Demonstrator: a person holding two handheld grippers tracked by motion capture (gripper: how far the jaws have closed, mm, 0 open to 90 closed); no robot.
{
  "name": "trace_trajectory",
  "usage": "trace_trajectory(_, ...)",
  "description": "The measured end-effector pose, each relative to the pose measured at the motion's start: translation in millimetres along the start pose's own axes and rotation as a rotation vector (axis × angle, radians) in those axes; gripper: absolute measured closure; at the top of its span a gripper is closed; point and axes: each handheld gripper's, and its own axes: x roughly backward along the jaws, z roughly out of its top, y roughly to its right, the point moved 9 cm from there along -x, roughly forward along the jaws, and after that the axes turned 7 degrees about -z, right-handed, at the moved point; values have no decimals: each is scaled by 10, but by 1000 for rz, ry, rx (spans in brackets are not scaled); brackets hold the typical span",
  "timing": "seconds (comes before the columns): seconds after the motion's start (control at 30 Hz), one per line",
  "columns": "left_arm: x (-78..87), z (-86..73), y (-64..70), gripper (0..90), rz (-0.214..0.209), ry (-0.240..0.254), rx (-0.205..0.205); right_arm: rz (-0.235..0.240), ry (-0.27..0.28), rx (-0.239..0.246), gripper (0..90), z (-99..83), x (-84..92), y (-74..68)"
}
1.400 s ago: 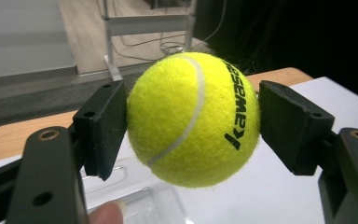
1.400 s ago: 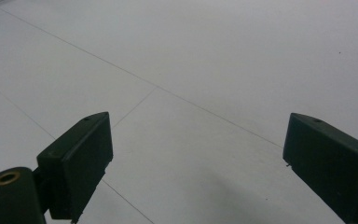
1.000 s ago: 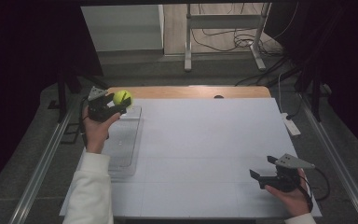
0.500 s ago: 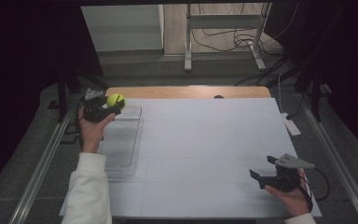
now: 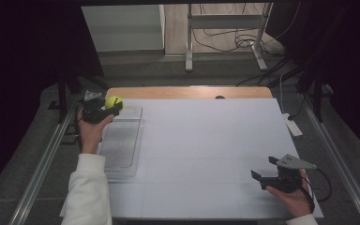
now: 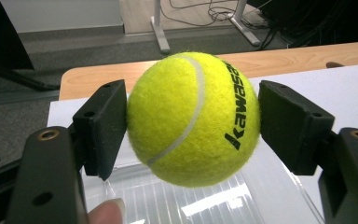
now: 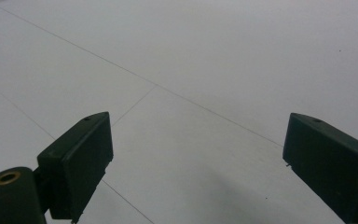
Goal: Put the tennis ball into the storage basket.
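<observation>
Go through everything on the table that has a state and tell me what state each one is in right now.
Tennis ball: clamped between the two pads, held off the table above the far end of the tray.
Left tool: shut on the tennis ball.
Right tool: open, nothing between the jaws, above the white table sheet.
Clear plastic tray: lying flat at the left of the table, nothing in it.
</observation>
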Motion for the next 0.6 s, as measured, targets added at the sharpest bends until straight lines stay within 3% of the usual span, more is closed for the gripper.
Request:
trace_trajectory(0.3, -43, -69, -84, 277, 19, -27, 15, 0, 0, -1, 89, -1, 0, 1)
trace_trajectory(0.6, -138, -184, -151, 277, 42, -85, 21, 0, 0, 0, 89, -1, -3, 2)
